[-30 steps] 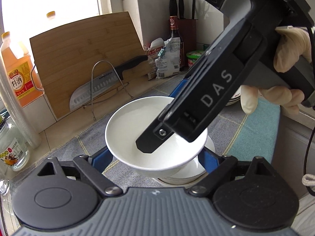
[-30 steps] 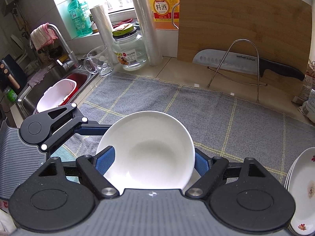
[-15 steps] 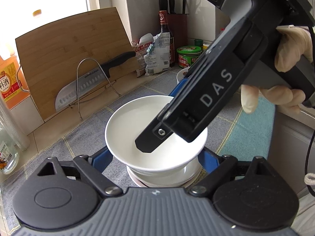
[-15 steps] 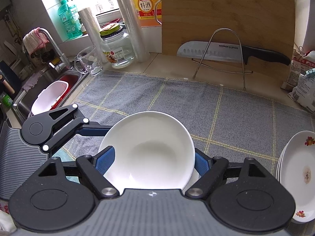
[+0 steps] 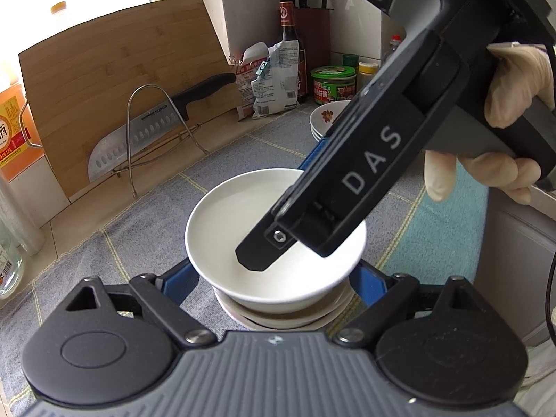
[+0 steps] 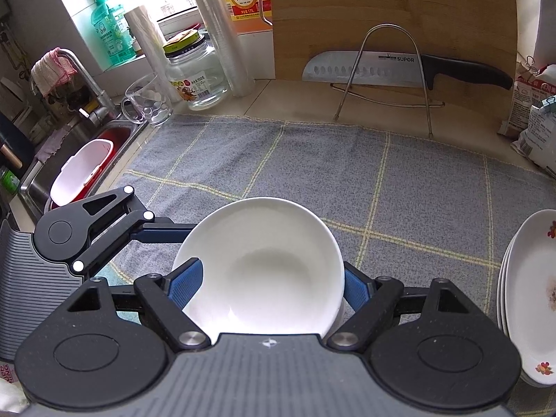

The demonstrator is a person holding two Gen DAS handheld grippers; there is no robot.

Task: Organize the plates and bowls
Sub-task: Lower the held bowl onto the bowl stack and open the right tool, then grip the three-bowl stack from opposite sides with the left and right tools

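Your left gripper [image 5: 274, 278] had its blue pads on both sides of a white bowl [image 5: 226, 222] sitting atop stacked bowls [image 5: 278, 316]. Your right gripper [image 5: 257, 260] reached in from two o'clock over its rim. At twelve o'clock stood floral plates [image 5: 325, 118].

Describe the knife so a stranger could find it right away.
Start at the big bamboo cutting board leaning against the back wall. In front of it stands a wire rack, and the knife lies sideways across it, blade left, black handle right. It is the only knife out on the counter, with oval dimples along its wide blade.
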